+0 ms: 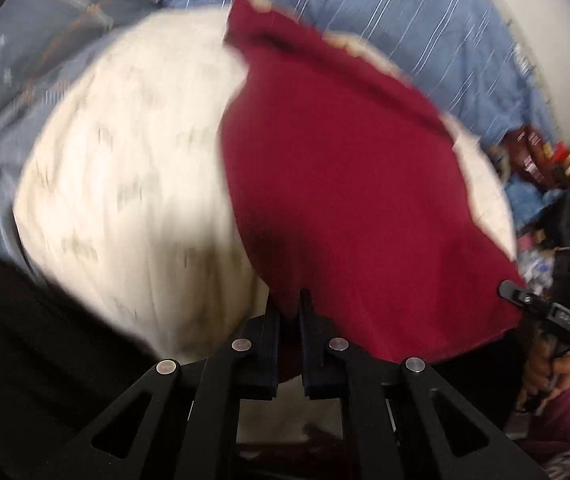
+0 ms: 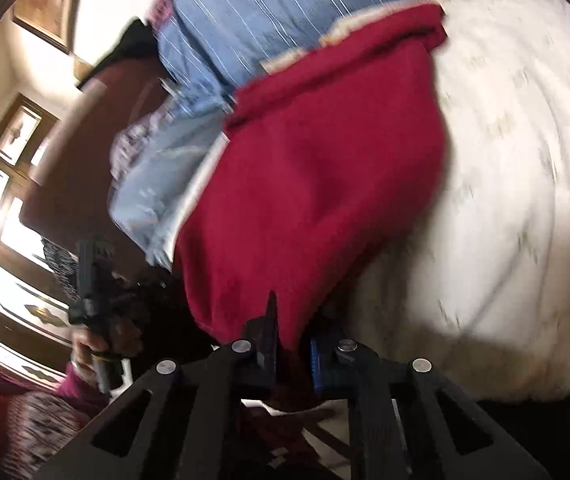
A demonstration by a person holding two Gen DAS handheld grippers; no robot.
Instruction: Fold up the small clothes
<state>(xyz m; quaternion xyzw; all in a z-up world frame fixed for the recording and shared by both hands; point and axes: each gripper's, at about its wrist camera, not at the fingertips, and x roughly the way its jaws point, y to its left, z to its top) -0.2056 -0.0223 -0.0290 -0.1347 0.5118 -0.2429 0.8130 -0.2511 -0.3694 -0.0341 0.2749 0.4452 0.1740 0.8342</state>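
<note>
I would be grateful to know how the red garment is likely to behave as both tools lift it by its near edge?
The red garment probably hangs limp: it drapes from the left tool and right tool without holding shape. It looks light, since two pinches carry it. Its far end, folded on the cream cloth, may drag or unfold.

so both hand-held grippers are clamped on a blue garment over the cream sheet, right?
Not blue. The garment is dark red, as both wrist views show. Left hand-held gripper and right hand-held gripper are each shut on its near edge, over the cream sheet.
</note>
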